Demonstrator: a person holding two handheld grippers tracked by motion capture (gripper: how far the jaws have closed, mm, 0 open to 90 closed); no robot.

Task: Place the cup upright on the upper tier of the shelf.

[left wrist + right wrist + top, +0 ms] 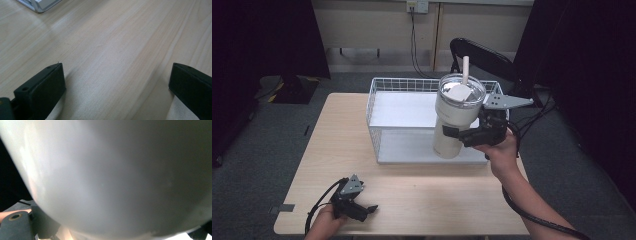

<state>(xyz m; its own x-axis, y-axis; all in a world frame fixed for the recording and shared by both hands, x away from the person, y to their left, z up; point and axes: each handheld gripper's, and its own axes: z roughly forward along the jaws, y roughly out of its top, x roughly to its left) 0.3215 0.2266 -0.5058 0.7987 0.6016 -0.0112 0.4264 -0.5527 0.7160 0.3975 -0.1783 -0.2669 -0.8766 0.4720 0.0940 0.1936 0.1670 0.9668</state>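
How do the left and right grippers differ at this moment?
The left gripper is open and holds nothing; the right gripper is shut on the white tumbler. The left sits low at the table's near edge; the right is raised over the wire basket. Each is held in a hand.

A light wooden table point(412, 200) stands on grey carpet point(272, 150), with a wall socket point(417, 6) behind.

My right gripper point(462, 134) is reaching forward and leftward from my outstretched right forearm, its jaws clamping from the side, the grey plate lying flat on top. My left gripper point(362, 210) is resting low near me, jaws spread wide apart and holding nothing.
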